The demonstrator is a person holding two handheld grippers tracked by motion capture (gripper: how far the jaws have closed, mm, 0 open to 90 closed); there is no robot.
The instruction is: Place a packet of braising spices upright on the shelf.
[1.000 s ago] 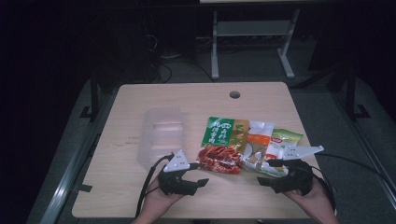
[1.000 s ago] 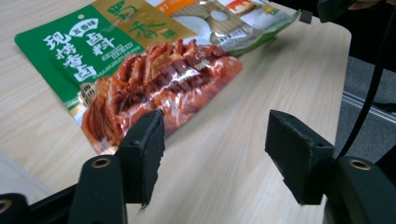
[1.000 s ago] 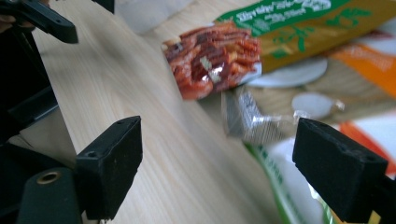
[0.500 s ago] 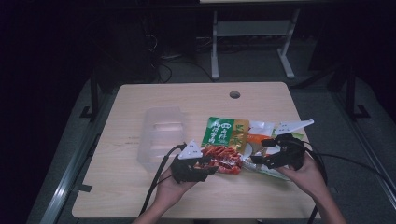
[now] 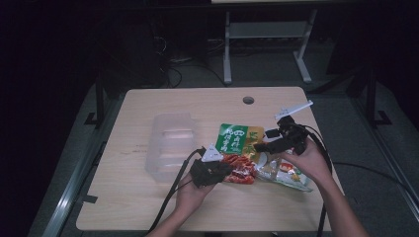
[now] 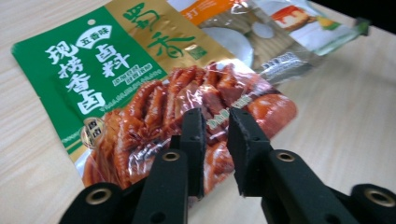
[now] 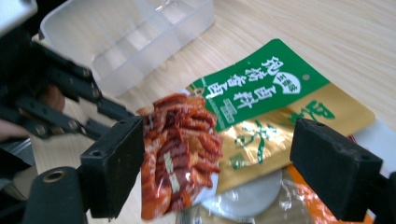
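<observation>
Red packet (image 5: 240, 168): clear film over glossy red-orange pieces. Green packet (image 5: 236, 139): green upper part with white characters, gold lower part with green characters. Clear packet (image 5: 291, 174): transparent, orange and white print. Storage box (image 5: 170, 144): colourless, translucent. Table (image 5: 197, 103): pale wood grain. Left gripper (image 6: 215, 135) and right gripper (image 7: 217, 172): matte black jaws

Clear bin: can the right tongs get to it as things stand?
Probably not directly. The left tongs, closing on the red pack, sit between the right tongs and the bin. Going around the far side, over the green pack, looks free.
</observation>
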